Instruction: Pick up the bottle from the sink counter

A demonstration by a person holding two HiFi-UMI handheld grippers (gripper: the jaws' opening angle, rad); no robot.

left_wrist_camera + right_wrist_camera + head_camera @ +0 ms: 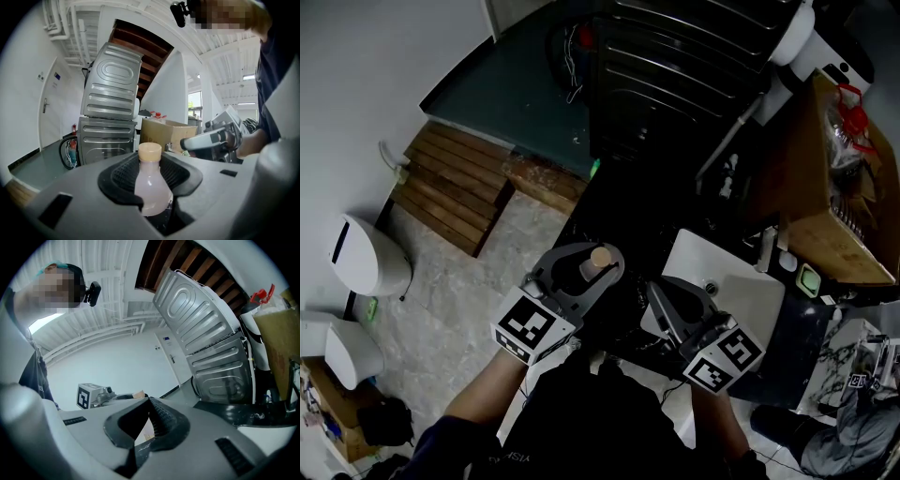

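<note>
Left gripper (592, 267): jaws part-open, clamped on bottle (151, 187), cap up, just left of sink (736, 281). Right gripper (664, 295), at sink's left edge: jaws together, empty. I judged grasp made. Base hidden, lift-off unclear. Next: steady squeeze, keep bottle upright.

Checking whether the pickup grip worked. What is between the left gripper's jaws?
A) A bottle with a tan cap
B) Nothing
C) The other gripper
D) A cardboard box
A: the left gripper view shows the pale bottle with its tan cap standing upright, with the pads of the left gripper closed around its body.
</note>
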